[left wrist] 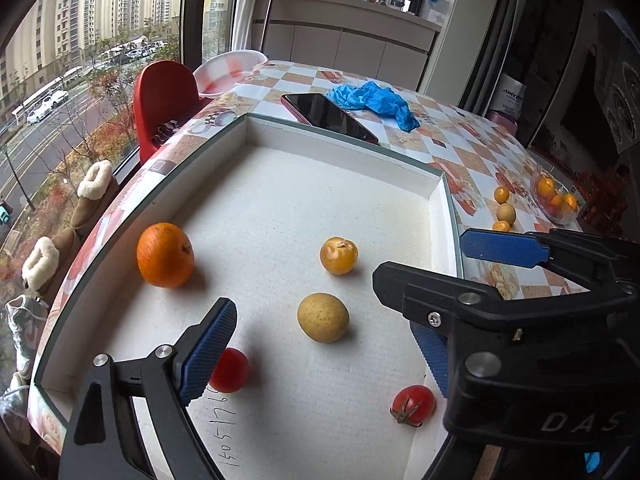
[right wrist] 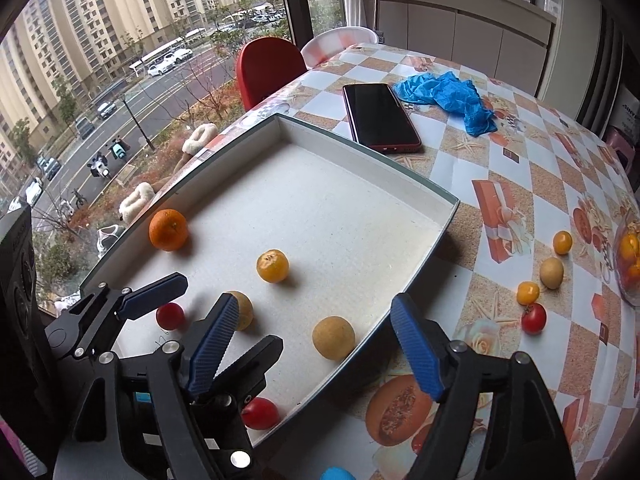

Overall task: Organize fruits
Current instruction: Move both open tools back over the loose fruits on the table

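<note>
A shallow white tray [left wrist: 340, 144] [right wrist: 360, 156] holds an orange [left wrist: 165, 255] [right wrist: 168, 229], a yellow fruit [left wrist: 339, 255] [right wrist: 272, 266], two red tomatoes [left wrist: 229, 370] [left wrist: 413, 405] and two tan round fruits. My left gripper [left wrist: 320, 320] stands open over the tray, one tan fruit [left wrist: 323, 317] lying loose between its fingers. My right gripper [right wrist: 316, 304] is open too. The other tan fruit [right wrist: 333, 338] rests between its fingers beside the tray's near rim, and the pads are clear of it. The right gripper hides that fruit in the left wrist view.
To the right of the tray, loose on the checked tablecloth, lie two yellow fruits [right wrist: 562, 242] [right wrist: 527, 293], a tan fruit [right wrist: 551, 273] and a red tomato [right wrist: 533, 318]. Beyond them a glass bowl [right wrist: 618, 280] holds oranges. A phone [right wrist: 380, 116] and blue gloves [right wrist: 448, 96] lie behind the tray.
</note>
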The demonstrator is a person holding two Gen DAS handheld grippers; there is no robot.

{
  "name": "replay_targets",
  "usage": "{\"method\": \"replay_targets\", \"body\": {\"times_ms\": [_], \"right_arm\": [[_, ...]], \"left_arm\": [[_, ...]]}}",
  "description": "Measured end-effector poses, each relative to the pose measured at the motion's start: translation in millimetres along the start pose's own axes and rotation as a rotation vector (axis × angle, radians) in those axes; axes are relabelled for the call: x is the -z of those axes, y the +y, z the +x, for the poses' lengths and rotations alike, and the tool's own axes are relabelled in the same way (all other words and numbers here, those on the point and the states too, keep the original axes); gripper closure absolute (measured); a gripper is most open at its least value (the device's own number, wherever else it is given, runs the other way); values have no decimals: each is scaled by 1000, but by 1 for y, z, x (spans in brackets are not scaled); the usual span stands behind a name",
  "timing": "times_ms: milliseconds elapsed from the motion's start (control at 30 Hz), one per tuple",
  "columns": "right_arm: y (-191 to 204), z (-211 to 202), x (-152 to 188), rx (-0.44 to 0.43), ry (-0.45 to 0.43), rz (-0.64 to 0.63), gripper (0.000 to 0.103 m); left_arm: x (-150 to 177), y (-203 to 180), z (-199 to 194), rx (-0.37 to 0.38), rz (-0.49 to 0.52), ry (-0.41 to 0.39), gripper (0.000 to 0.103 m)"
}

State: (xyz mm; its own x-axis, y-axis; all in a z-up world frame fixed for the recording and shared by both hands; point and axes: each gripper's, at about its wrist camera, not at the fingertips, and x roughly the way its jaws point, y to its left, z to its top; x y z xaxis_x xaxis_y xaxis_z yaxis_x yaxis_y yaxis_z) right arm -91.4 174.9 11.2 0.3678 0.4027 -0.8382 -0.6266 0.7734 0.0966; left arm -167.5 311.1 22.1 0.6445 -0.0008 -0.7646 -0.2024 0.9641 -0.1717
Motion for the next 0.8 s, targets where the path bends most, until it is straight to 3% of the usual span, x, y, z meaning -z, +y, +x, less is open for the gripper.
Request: {"method": "replay_targets", "body": {"times_ms": [67, 167, 467, 800], "right_arm": [[-6, -5, 2, 8, -7, 9, 20], [-21, -13, 4, 36, -12, 30, 10], [-109, -32, 27, 138, -16, 206, 9], [-205, -46, 87, 301, 3, 419, 9]], "left_arm": [[0, -1, 2, -10, 1, 17, 14], [-1, -3, 4, -37, 11, 31, 14], [-10, -12, -8, -63, 19, 19, 14], [-11, -86, -20, 8, 174, 15, 14]]}}
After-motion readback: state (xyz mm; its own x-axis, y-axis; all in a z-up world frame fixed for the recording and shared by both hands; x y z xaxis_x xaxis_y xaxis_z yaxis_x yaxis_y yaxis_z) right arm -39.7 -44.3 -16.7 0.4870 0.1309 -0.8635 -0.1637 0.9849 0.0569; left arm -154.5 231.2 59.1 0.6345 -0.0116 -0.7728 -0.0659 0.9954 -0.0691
